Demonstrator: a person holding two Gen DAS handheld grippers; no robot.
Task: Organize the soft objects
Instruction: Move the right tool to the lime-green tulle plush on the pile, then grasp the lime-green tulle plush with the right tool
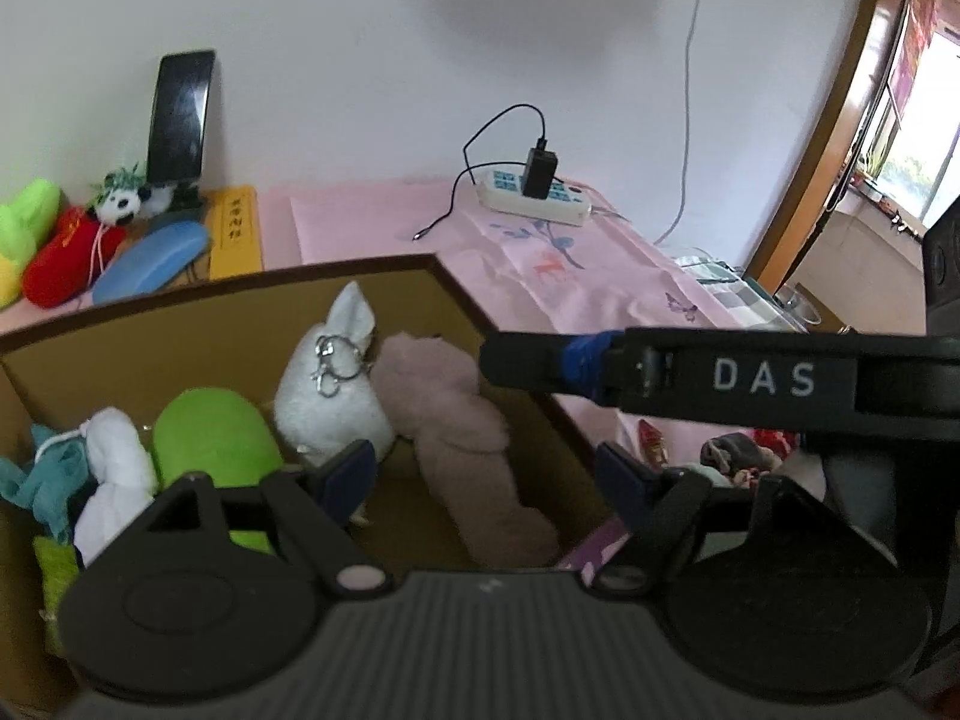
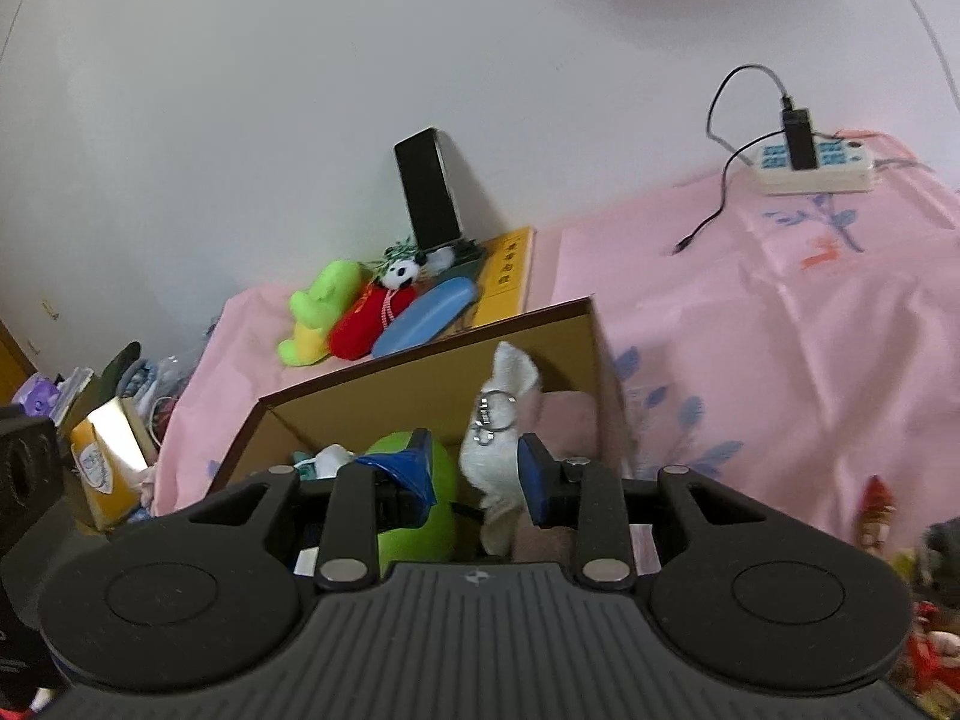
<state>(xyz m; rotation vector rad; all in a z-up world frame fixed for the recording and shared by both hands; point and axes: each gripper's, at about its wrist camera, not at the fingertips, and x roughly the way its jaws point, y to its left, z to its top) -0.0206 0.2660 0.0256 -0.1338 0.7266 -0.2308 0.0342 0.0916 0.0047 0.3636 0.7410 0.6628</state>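
A brown cardboard box (image 1: 180, 324) stands open on a bed covered with a pink floral sheet (image 1: 540, 276), and most of the soft toys are already inside it. Against the box's far wall a white plush keychain toy (image 1: 333, 390) stands upright with its metal rings showing, touching a pink-brown plush (image 1: 462, 438) that lies along the box's right wall. Left of the white toy sits a lime-green plush (image 1: 210, 438), then a small white plush (image 1: 117, 474) and a teal fabric piece (image 1: 48, 480) at the box's left side. The left gripper (image 1: 480, 480) hangs over the box's near edge with its jaws spread wide and nothing between them. The right gripper (image 2: 477, 474), seen from its own camera, stands over the box with the white toy between its blue pads (image 2: 534, 480); the jaws are parted and whether they press on it I cannot tell. Its black finger crosses the left view above the box's right wall. At the bed's far left corner lie a green-and-yellow plush (image 2: 318, 312), a red plush (image 2: 369, 324), a small panda toy (image 2: 401, 273) and a blue case (image 2: 423, 315) beside a yellow book (image 2: 510, 270) and a propped phone (image 2: 427, 189). A white power strip (image 2: 813, 165) rests by the wall.
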